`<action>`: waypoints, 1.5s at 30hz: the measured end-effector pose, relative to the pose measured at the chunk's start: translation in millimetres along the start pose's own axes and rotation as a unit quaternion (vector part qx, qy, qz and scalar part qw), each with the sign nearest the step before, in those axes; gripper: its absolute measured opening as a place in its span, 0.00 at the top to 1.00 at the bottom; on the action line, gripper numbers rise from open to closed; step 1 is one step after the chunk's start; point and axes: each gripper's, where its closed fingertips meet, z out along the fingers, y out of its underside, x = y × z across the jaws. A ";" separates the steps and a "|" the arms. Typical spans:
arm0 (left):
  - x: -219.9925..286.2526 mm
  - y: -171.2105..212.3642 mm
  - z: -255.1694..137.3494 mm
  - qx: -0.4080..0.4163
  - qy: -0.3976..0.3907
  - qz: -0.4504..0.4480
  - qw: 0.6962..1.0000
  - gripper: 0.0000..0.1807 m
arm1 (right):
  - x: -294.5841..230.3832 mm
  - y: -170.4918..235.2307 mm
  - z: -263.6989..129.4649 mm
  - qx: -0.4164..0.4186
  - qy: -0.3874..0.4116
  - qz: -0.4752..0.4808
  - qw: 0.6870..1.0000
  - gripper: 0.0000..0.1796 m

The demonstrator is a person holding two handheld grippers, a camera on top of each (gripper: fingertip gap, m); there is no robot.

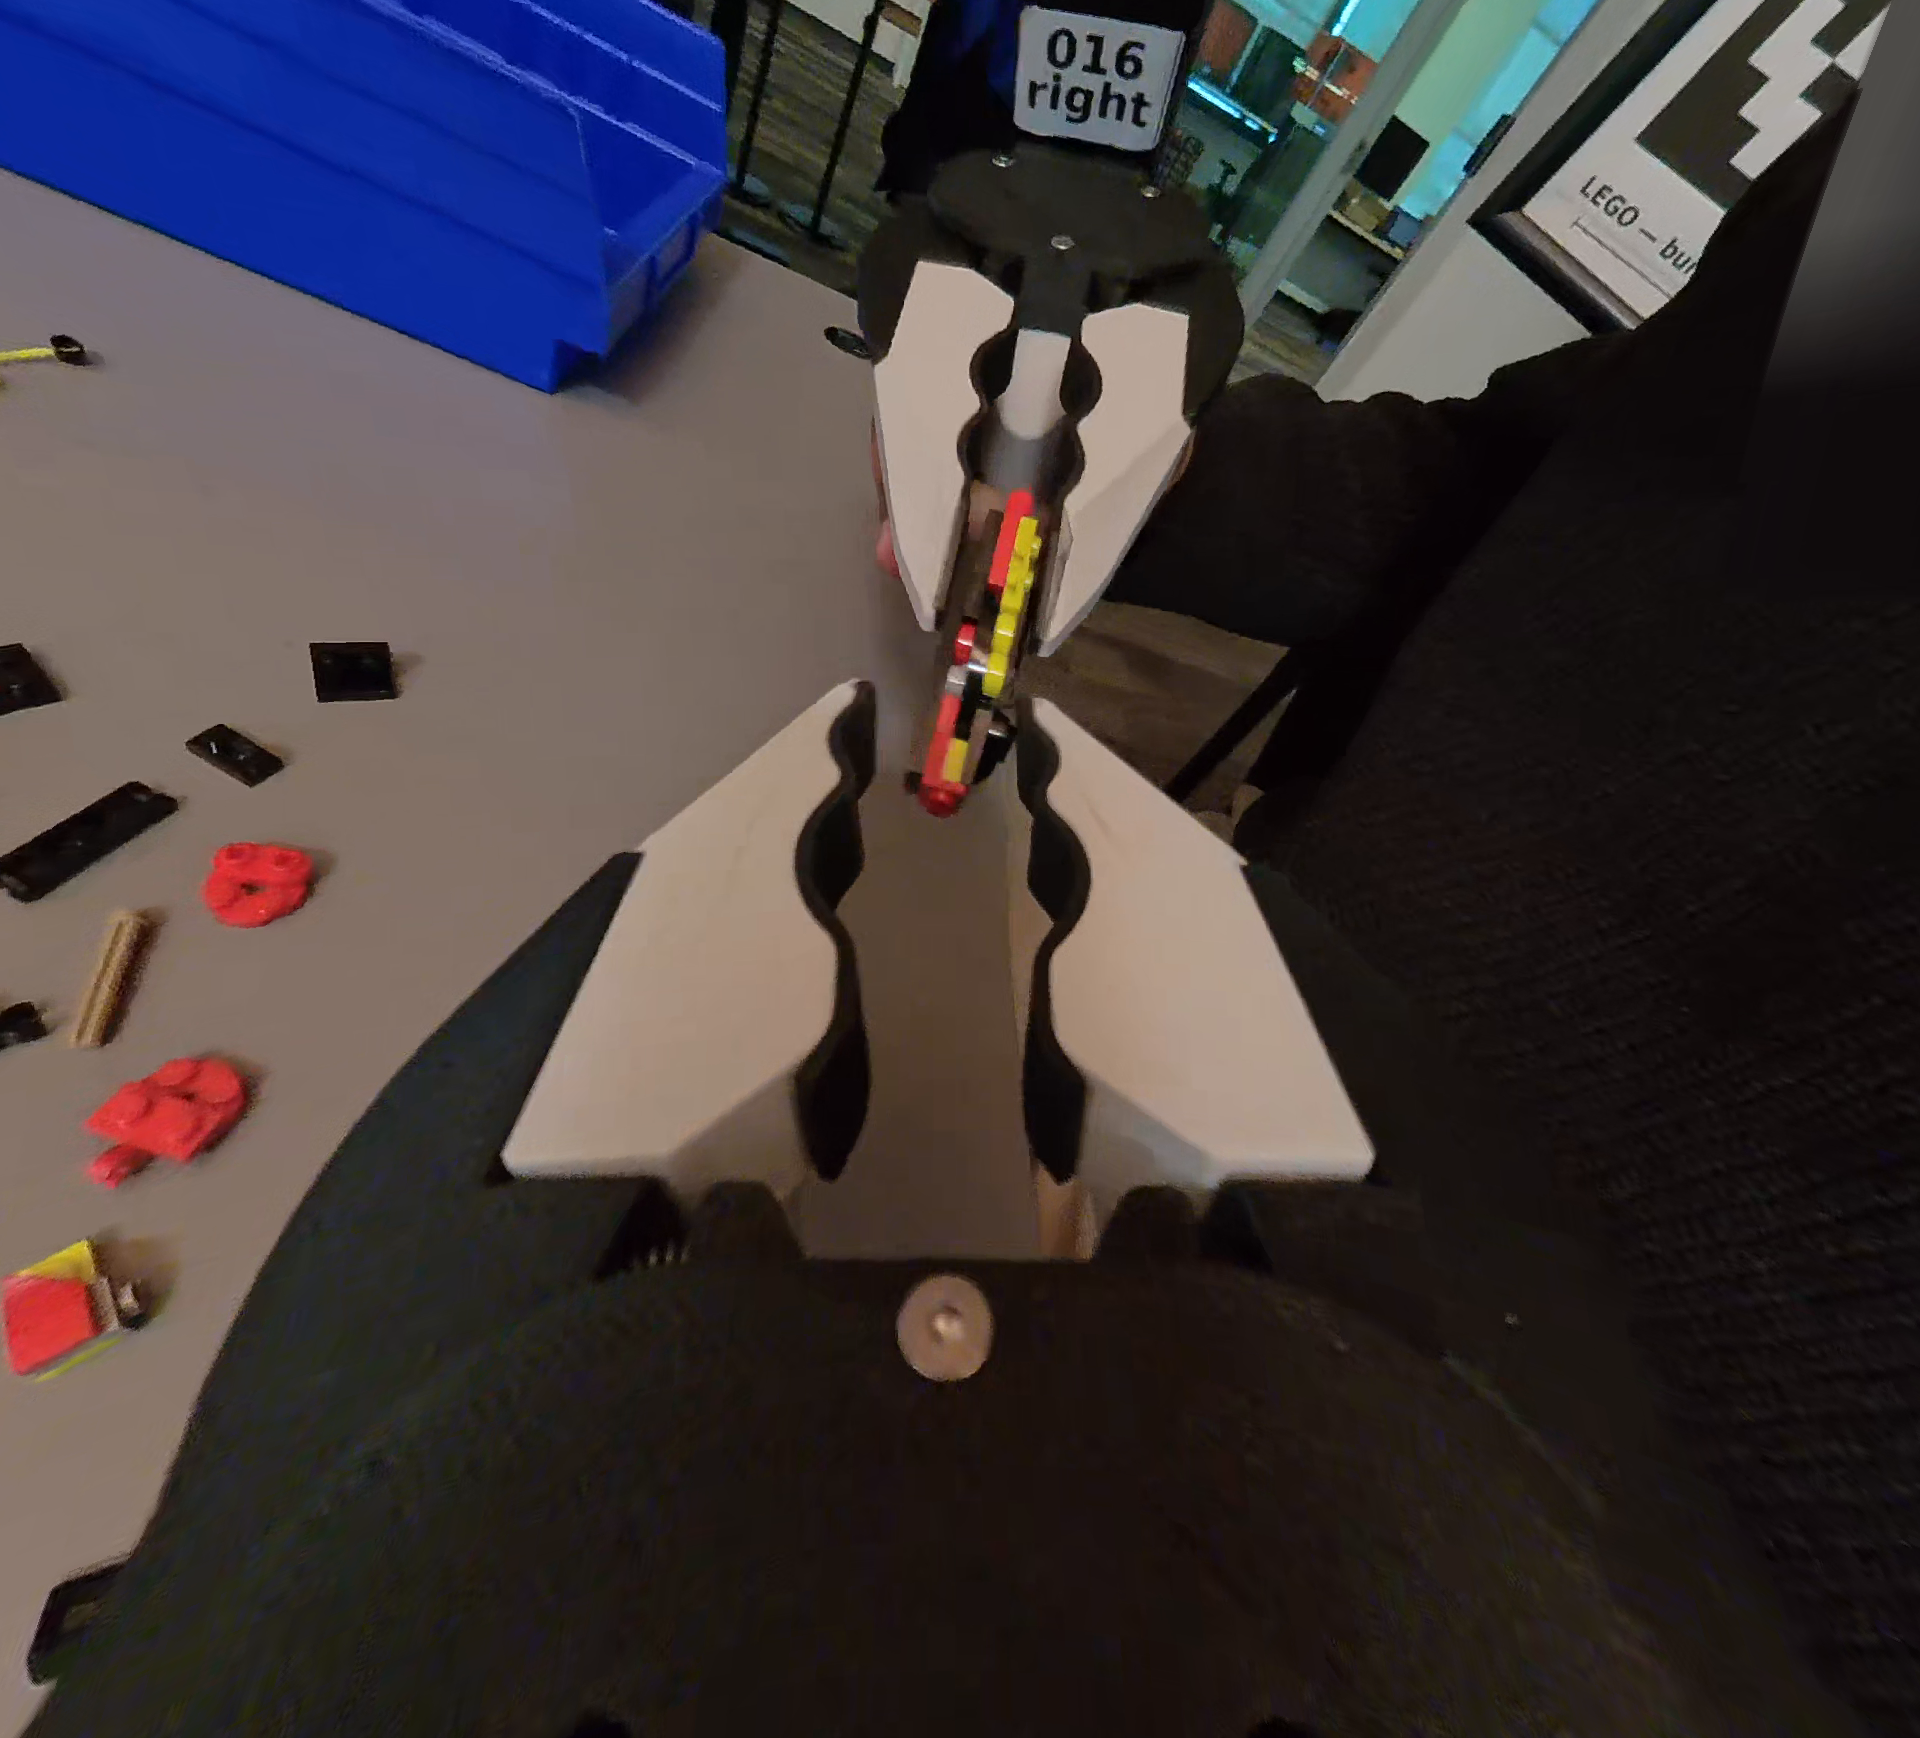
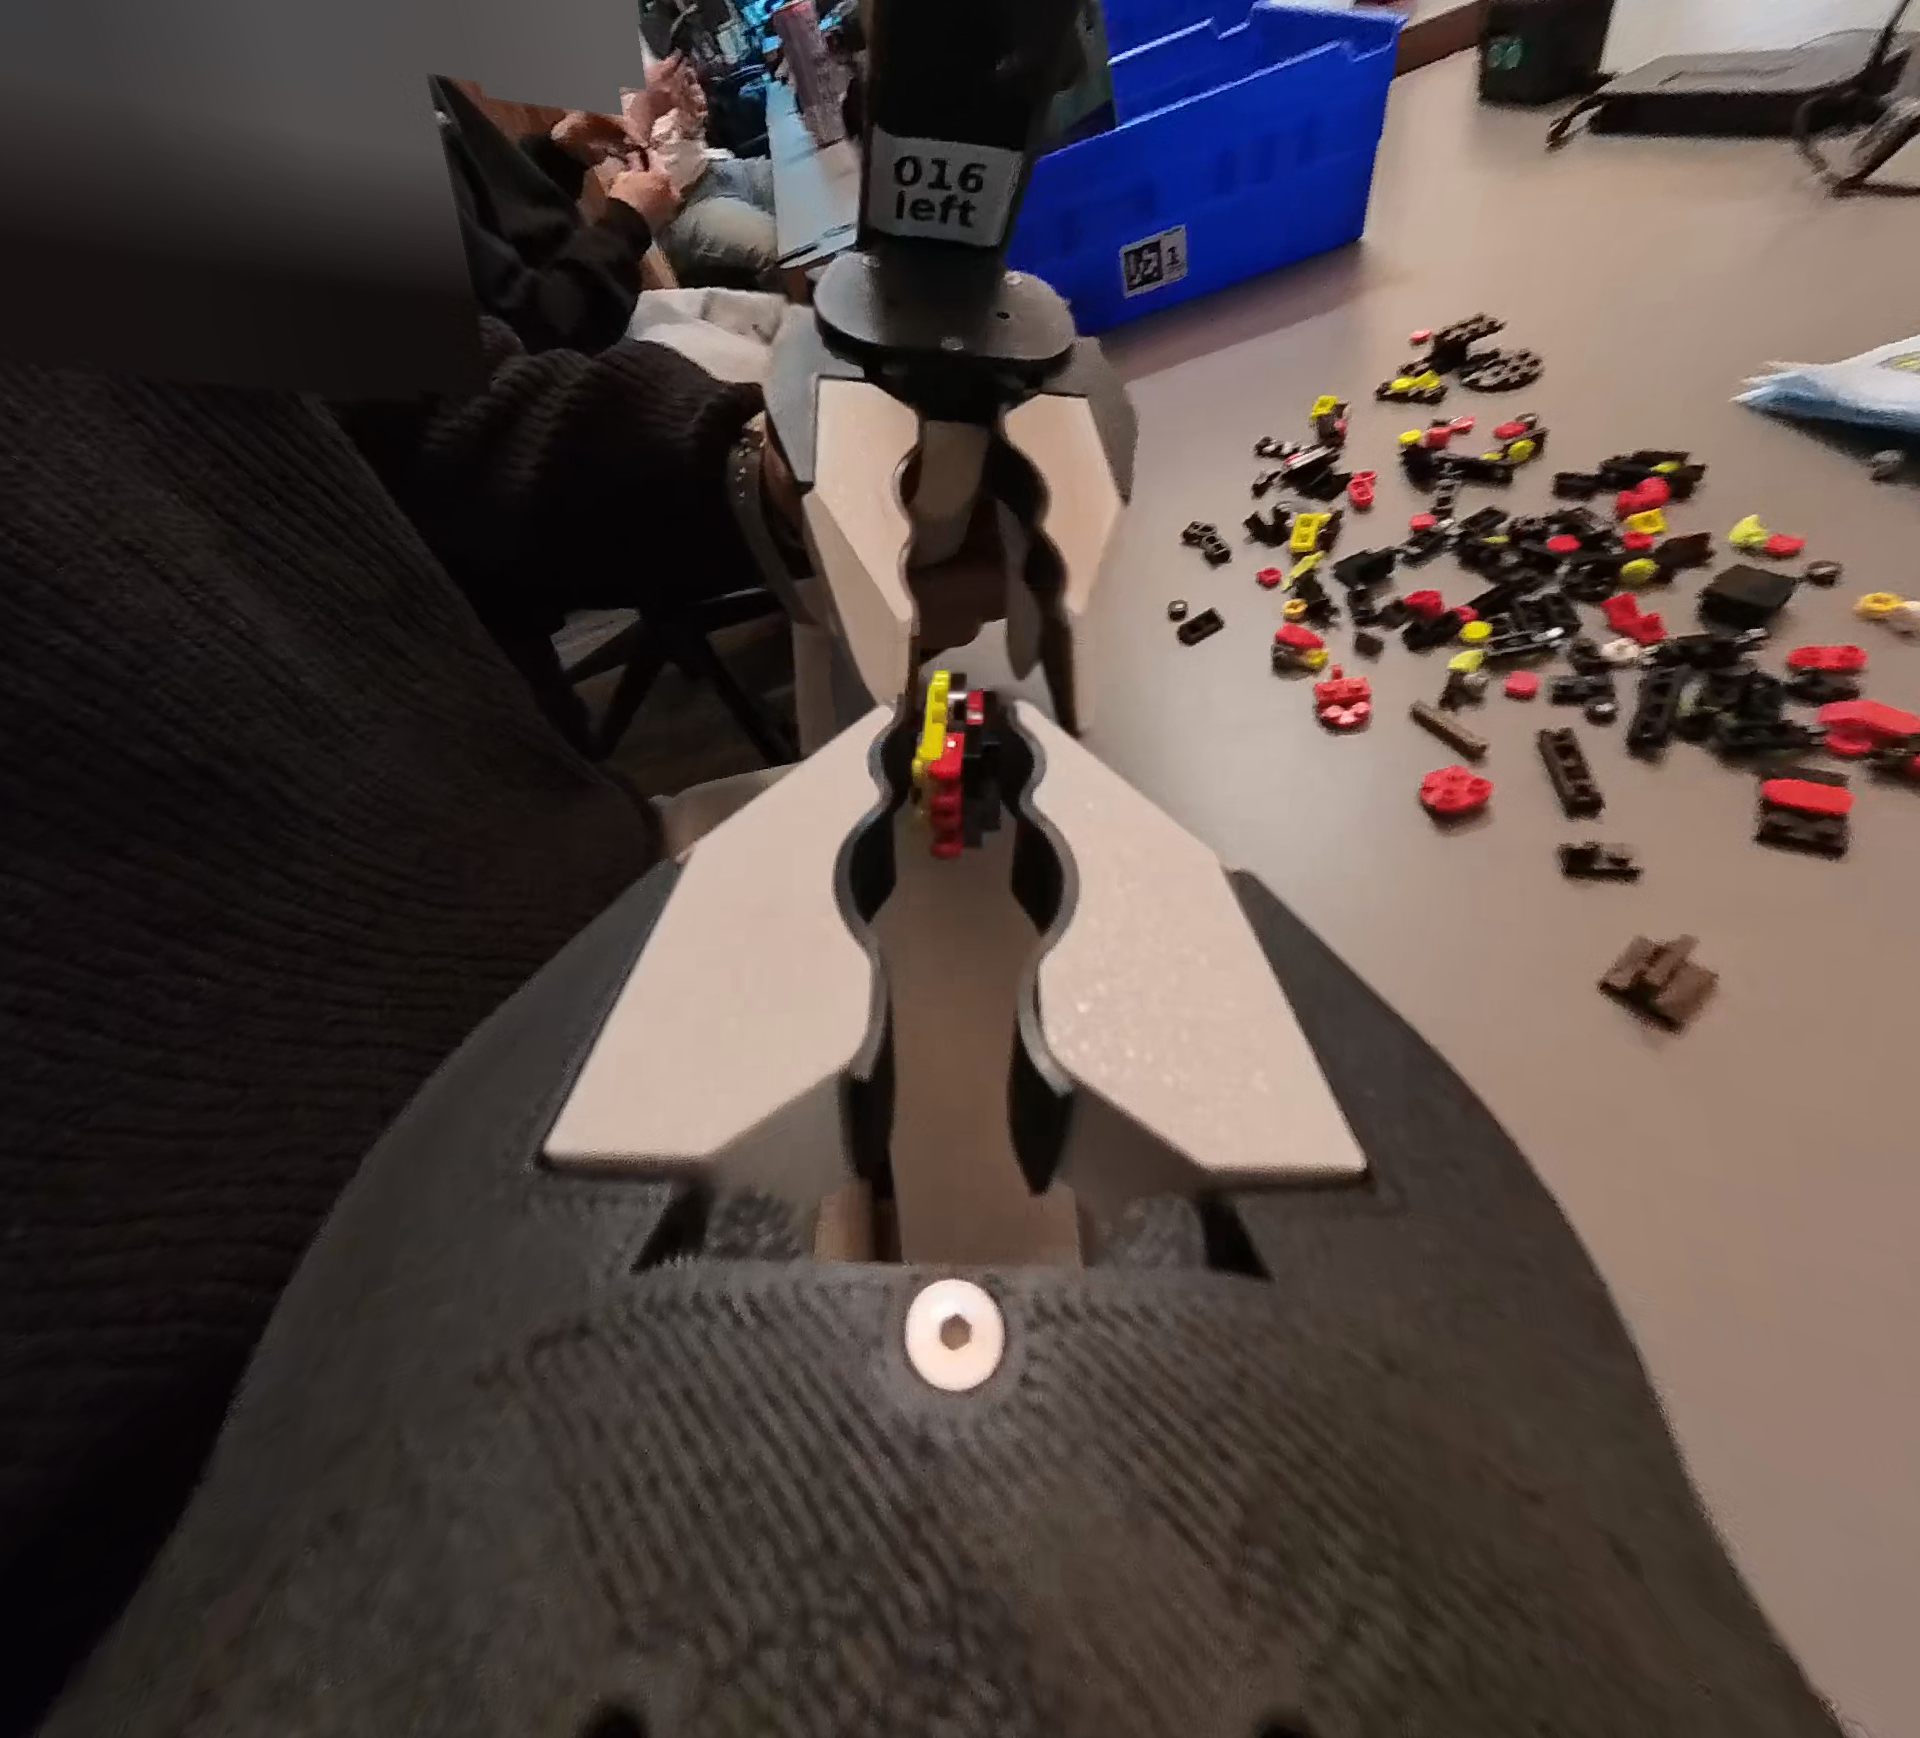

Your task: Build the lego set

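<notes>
Setting: grey tabletop (image 2: 1351, 1169) in a busy workshop, with glass partitions and other desks behind; we see it from both wrist cameras.

Lego assembly: we find the part-built red, yellow and black model (image 1: 982, 649) held in the air near the table's edge, between the two grippers, which face each other tip to tip. In the right wrist view the same model (image 2: 951, 769) sits at the very tips of the near fingers.

Right gripper: its fingers (image 1: 977, 628) are closed on the upper part of the model, and the lower end sticks out below them. In its own view the right gripper (image 2: 951, 732) pinches the piece narrowly.

Left gripper: we see the left gripper (image 1: 940, 712) with a modest gap between its tips, either side of the model's lower end; whether the tips touch it, we cannot tell.

Loose parts: a wide scatter of black, red and yellow pieces (image 2: 1579, 608) lies well to the right of the grippers. Nearer the left gripper lie a red round plate (image 1: 255, 883), a tan strip (image 1: 109, 976) and a black square plate (image 1: 353, 670).

Bins: blue storage bins (image 1: 312, 78) stand at the table's far side.

Person: a dark knitted sleeve (image 2: 260, 753) fills the side of the right wrist view.
</notes>
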 end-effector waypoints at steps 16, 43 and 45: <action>-1.3 -33.1 -17.0 0.092 -0.014 0.005 0.996 0.93 | 13.2 -18.6 -5.5 0.073 0.043 0.016 0.996 0.83; 3.7 -14.0 -7.2 0.037 -0.019 0.052 0.998 0.92 | 4.7 -4.6 2.2 0.013 0.030 -0.013 0.999 0.91; 3.4 -13.0 -7.0 0.033 -0.019 0.053 0.998 0.92 | 4.8 -4.3 2.5 0.012 0.030 -0.012 0.999 0.91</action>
